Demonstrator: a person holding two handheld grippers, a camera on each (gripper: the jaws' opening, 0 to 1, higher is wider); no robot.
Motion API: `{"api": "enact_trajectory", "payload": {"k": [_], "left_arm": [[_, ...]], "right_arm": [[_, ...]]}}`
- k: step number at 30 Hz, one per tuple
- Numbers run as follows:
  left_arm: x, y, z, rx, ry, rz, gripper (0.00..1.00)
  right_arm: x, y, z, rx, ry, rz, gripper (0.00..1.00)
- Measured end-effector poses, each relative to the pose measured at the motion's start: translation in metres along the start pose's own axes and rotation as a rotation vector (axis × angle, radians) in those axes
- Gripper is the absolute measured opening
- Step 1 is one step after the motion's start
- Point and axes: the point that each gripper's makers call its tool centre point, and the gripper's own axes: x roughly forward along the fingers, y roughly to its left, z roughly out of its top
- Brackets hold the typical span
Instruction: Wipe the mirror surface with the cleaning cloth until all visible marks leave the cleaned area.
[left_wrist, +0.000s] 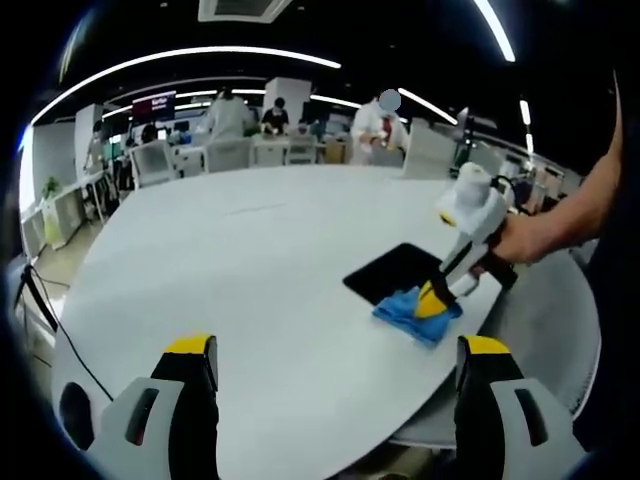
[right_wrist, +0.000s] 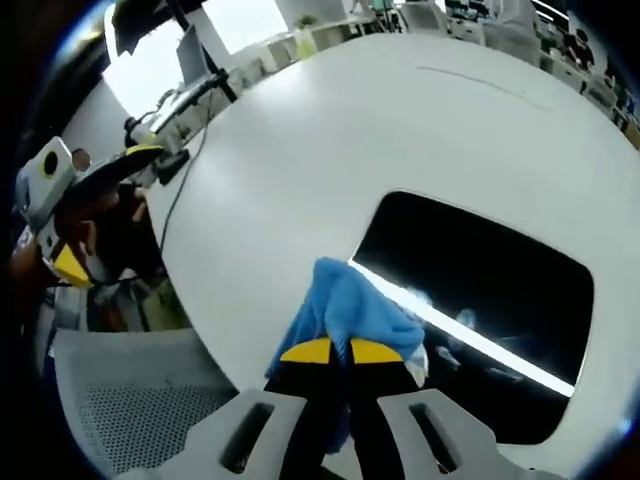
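**Operator:** I'm working over a big round white bench (left_wrist: 250, 260). The mirror (right_wrist: 480, 300) lies flat near the bench edge closest to me, a dark rectangle with a ceiling light reflected across it as a bright stripe. The blue cleaning cloth (right_wrist: 350, 310) is bunched at the mirror's near corner, part on the glass and part on the bench.

**Partner:** Which hand has it?

**Operator:** The right hand-held gripper (right_wrist: 330, 352). Its jaws are clenched together on a fold of the cleaning cloth, yellow tips almost meeting. In the left gripper view I see it from the side (left_wrist: 437, 297), pressing the cloth down at that same corner. The left hand-held gripper (left_wrist: 335, 350) is released, jaws wide apart with nothing between them, held above the bench and well apart from the mirror.

**Partner:** How do you plan the stroke?

**Operator:** I judge the wipe has barely started, since the cloth covers just one corner. I'd flatten the bundle so more fabric meets the glass, then drag in straight overlapping passes toward the far edge, keeping the pressure light so the mirror doesn't slide off the nearby bench edge. The reflections make marks hard to tell from glare, so I can't say which smudges remain.
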Motion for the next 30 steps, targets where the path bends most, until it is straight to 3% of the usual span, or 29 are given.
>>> {"api": "enact_trajectory", "payload": {"k": [12, 15, 24, 30], "left_arm": [[0.004, -0.007, -0.003, -0.007, -0.005, -0.022, 1.00], [0.004, -0.008, -0.003, -0.015, -0.006, -0.017, 1.00], [0.002, -0.007, -0.005, -0.016, -0.002, -0.010, 1.00], [-0.001, -0.003, -0.003, -0.017, -0.003, 0.001, 1.00]], "right_arm": [[0.014, -0.020, 0.039, -0.044, -0.020, -0.028, 0.00], [0.018, -0.026, 0.051, -0.115, -0.010, -0.030, 0.00], [0.029, -0.044, 0.084, -0.128, -0.031, -0.020, 0.00], [0.033, -0.047, 0.093, -0.149, -0.018, -0.004, 0.00]]}}
